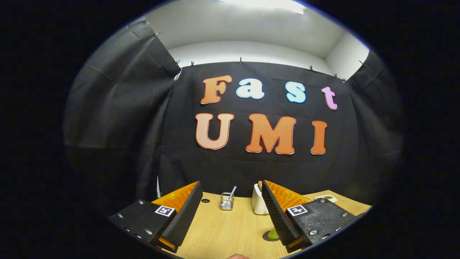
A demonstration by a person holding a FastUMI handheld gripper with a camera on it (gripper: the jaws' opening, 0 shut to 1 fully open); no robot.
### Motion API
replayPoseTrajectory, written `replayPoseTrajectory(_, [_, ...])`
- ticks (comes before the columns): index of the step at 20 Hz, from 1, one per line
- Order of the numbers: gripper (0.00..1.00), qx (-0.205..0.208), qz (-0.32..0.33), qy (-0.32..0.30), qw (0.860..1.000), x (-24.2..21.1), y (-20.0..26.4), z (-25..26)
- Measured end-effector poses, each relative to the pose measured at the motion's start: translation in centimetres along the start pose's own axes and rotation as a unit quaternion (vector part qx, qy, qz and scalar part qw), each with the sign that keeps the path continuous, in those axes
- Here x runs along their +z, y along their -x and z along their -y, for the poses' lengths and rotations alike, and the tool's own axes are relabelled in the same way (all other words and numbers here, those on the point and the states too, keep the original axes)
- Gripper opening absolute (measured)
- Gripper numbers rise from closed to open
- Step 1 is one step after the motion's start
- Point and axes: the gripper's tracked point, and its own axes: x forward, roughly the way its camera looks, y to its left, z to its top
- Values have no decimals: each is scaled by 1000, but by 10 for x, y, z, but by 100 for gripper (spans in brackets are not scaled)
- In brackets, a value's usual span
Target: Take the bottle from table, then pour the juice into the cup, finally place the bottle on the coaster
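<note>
Above the table [222,230], gripper [230,212] fingers spread, empty; bottle unidentified, likely rigid, slick, liquid-heavy, so grab mid-body.

Bright ceiling light [264,3] glares overhead; fisheye bends edges; sharp focus.

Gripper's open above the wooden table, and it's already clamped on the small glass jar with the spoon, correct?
Not quite. The gripper view shows the gripper open above the wooden table, but the small glass jar with its spoon stands free beyond the fingers, not clamped.
</note>
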Motion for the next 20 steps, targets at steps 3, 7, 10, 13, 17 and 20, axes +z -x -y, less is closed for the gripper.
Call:
replayPoseTrajectory(3, [98, -7, 24, -26, 999, 16, 11, 6])
replayPoseTrajectory(7, [98, -17, 52, -39, 998, 32, 16, 20])
replayPoseTrajectory(10, [97, -19, 59, -44, 997, 39, 18, 25])
replayPoseTrajectory(13, [98, -20, 55, -54, 997, 36, 16, 27])
replayPoseTrajectory(17, [97, -13, 38, -51, 998, 24, 12, 24])
replayPoseTrajectory(20, [98, -10, 34, -40, 999, 20, 9, 20])
